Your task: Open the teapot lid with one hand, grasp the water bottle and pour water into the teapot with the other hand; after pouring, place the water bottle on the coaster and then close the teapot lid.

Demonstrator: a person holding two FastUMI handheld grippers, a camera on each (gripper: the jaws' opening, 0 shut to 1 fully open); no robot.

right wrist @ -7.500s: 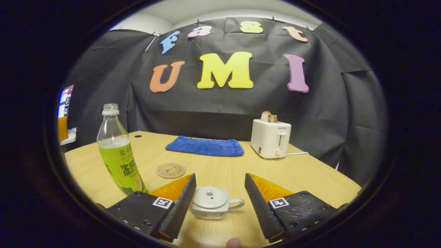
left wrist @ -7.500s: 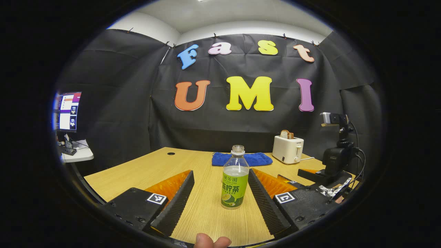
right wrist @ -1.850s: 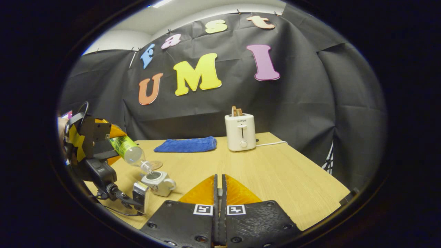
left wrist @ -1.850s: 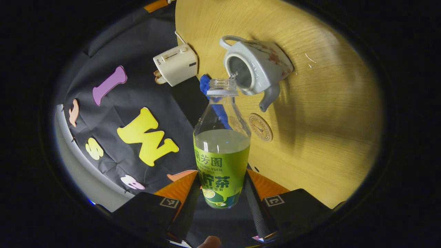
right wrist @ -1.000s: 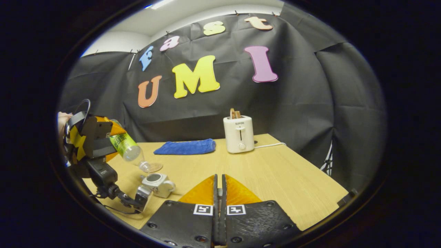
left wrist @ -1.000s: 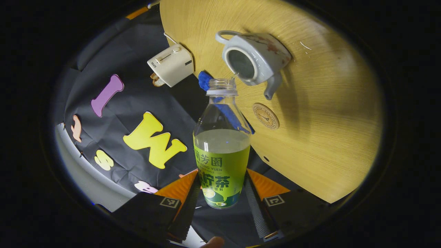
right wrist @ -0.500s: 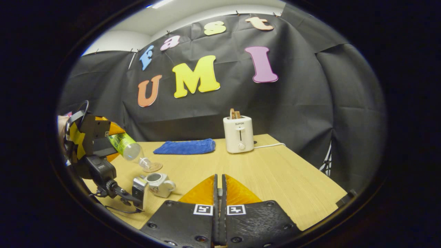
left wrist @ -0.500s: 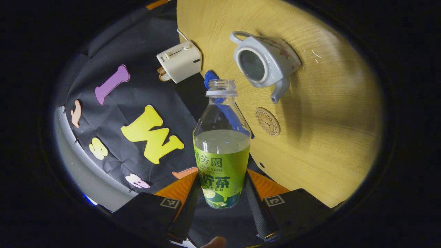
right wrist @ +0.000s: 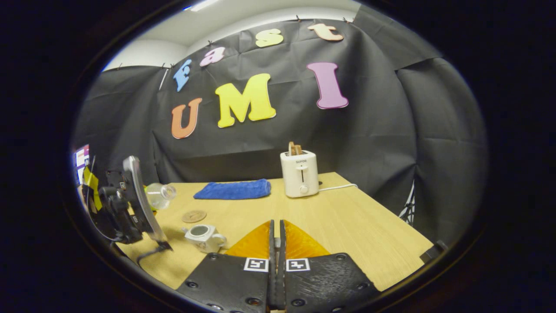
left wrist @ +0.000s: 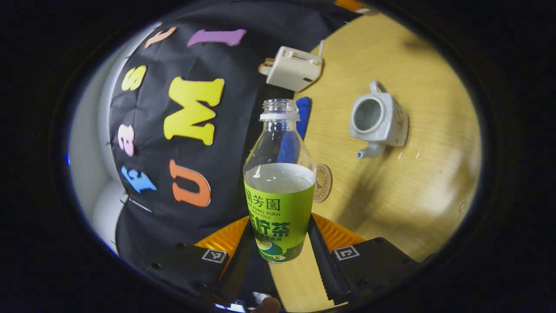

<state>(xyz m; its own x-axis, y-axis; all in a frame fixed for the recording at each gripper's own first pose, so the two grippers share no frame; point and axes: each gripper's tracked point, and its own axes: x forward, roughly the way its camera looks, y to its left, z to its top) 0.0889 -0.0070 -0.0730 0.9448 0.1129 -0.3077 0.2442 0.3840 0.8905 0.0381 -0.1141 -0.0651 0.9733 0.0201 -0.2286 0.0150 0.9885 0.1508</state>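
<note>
Currently the left gripper (left wrist: 278,252) jaws clamp the water bottle (left wrist: 279,191) low on its label, uncapped, half full; thin plastic, likely squashy. Right gripper (right wrist: 276,269) jaws pressed together; whether they hold the lid, cannot tell. Teapot (left wrist: 377,120) stands open ahead, probably fragile.

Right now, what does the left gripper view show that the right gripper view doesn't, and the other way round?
Left gripper view: the left gripper clamped on the water bottle at its labelled lower body, the liquid level, and a look down into the lidless teapot.
Right gripper view: the right gripper with its fingers shut together, and the left gripper's body from the side with the bottle tilted.
Shared: teapot, bottle, coaster, toaster, blue towel, table.
</note>
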